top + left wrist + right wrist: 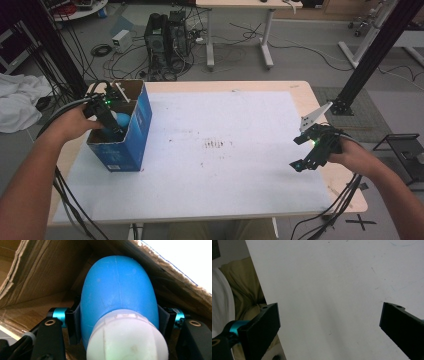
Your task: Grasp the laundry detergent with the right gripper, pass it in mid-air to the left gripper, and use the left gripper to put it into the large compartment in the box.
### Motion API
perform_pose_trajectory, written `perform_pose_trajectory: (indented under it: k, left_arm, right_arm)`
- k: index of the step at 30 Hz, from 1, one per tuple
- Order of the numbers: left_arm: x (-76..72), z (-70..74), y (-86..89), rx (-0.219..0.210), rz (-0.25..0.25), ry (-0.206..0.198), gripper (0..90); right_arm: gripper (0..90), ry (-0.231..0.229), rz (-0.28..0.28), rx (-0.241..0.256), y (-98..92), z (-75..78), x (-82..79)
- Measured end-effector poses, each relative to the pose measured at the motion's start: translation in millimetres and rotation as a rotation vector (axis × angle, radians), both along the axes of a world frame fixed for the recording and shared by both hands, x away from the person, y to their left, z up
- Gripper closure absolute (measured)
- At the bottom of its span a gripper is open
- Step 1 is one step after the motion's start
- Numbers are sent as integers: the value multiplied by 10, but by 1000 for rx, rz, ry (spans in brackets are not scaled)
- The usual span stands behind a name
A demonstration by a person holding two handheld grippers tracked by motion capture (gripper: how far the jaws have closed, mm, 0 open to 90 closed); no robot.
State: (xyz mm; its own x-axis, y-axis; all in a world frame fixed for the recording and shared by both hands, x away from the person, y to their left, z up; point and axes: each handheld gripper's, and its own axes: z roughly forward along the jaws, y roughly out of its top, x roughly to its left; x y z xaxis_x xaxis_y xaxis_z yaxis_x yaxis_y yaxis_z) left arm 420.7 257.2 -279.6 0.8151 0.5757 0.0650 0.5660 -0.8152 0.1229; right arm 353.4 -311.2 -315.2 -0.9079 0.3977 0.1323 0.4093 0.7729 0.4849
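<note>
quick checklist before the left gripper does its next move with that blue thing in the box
1. Left gripper jaws on both sides of the blue and white object: ok.
2. Object inside the blue cardboard box: ok.
3. Box upright on the table: ok.
4. Object resting on the box bottom: cannot tell.
5. Right gripper open, holding nothing, over the white table cover: ok.
6. Right gripper far from the box in the high view: ok.
</note>
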Motion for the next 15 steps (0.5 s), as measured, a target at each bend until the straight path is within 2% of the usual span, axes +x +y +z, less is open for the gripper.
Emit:
perform_pose_trajectory:
  k: [2,6,9,10,11,12,14,15]
  left_arm:
    - [22,9,16,9,-9,16,375]
    - [41,-2,47,-13,16,13,374]
    - [46,-3,50,-15,16,13,371]
    - [37,-17,53,-55,55,-3,371]
    - [39,-7,64,-61,64,-7,326]
    - [46,15,85,-60,50,-6,325]
    - [32,45,107,-90,72,-32,325]
    - [6,38,102,-138,118,-52,326]
  right_arm:
    - [21,2,-1,-1,4,0,-2]
    - [21,4,-8,-13,8,-8,-8]
    - [21,-5,1,1,6,-18,3]
    - [21,-8,1,0,8,-17,5]
    - [21,-6,2,1,12,-17,7]
    - [21,-6,2,1,14,-17,6]
    - [21,-8,8,-2,16,-23,9]
    - [21,-8,-1,-6,20,-21,2]
